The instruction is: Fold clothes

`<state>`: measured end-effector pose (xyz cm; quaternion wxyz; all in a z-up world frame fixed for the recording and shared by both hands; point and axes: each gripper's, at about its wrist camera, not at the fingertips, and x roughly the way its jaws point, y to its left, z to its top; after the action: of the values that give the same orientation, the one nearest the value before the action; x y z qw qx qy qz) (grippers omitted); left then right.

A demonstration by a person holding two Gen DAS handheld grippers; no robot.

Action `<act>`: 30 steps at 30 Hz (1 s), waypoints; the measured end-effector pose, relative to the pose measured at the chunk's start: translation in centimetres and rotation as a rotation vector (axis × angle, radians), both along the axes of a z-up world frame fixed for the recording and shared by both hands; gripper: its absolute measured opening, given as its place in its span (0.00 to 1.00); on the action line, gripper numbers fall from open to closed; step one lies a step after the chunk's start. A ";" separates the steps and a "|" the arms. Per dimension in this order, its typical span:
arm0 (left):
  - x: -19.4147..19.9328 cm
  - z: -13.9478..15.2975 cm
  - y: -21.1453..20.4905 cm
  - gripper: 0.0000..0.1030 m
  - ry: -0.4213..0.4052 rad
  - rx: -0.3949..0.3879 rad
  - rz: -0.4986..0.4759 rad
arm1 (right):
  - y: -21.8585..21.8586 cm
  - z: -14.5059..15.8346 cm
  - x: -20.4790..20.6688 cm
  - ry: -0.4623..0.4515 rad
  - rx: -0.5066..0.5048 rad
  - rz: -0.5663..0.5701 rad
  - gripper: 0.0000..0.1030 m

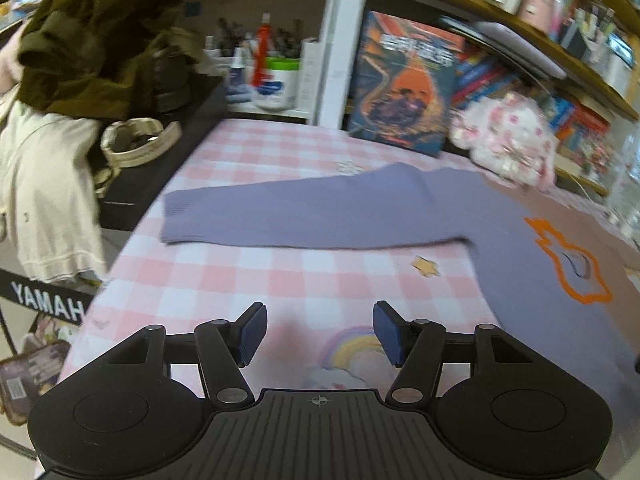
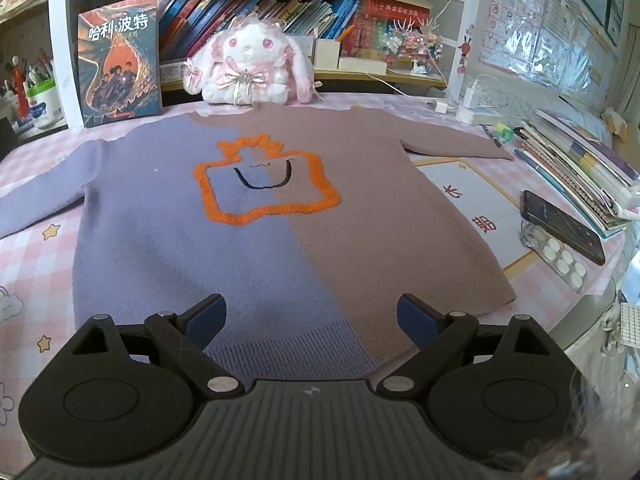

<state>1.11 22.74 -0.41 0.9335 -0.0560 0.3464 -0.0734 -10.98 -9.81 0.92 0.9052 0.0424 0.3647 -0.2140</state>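
Observation:
A knit sweater (image 2: 280, 236), half lilac and half dusty pink with an orange outlined figure on the chest, lies flat and face up on the pink checked tablecloth (image 2: 24, 272). Both sleeves are spread out to the sides. In the left wrist view its lilac sleeve (image 1: 304, 216) stretches left across the cloth. My left gripper (image 1: 320, 334) is open and empty, above the cloth just in front of that sleeve. My right gripper (image 2: 312, 318) is open and empty, hovering over the sweater's bottom hem.
A plush bunny (image 2: 248, 68) and an upright book (image 2: 120, 64) stand behind the collar. Stacked books (image 2: 580, 172), a phone (image 2: 564, 224) and a pill blister (image 2: 560, 260) lie at the right. Clothes (image 1: 92, 48) are piled on a keyboard at the left.

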 end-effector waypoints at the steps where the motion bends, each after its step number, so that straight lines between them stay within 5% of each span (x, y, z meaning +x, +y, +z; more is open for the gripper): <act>1: 0.5 -0.1 0.5 0.57 0.001 -0.003 0.022 | 0.0 0.0 0.0 0.003 -0.002 0.001 0.90; 15: 7.4 -1.9 5.3 0.53 0.025 -0.033 0.253 | -1.3 -0.1 -0.8 0.021 -0.020 -0.040 0.90; 22: 9.2 -2.3 5.8 0.40 0.010 -0.222 0.287 | -1.7 0.2 -1.3 0.019 -0.030 -0.062 0.90; 30: 9.9 -2.7 4.6 0.35 0.017 -0.311 0.284 | -1.6 0.3 -1.8 0.018 -0.038 -0.075 0.90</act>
<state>10.99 27.32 -3.16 0.9117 -0.2483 0.3273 0.0067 -12.79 -11.45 1.24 0.8939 0.0371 0.3668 -0.2549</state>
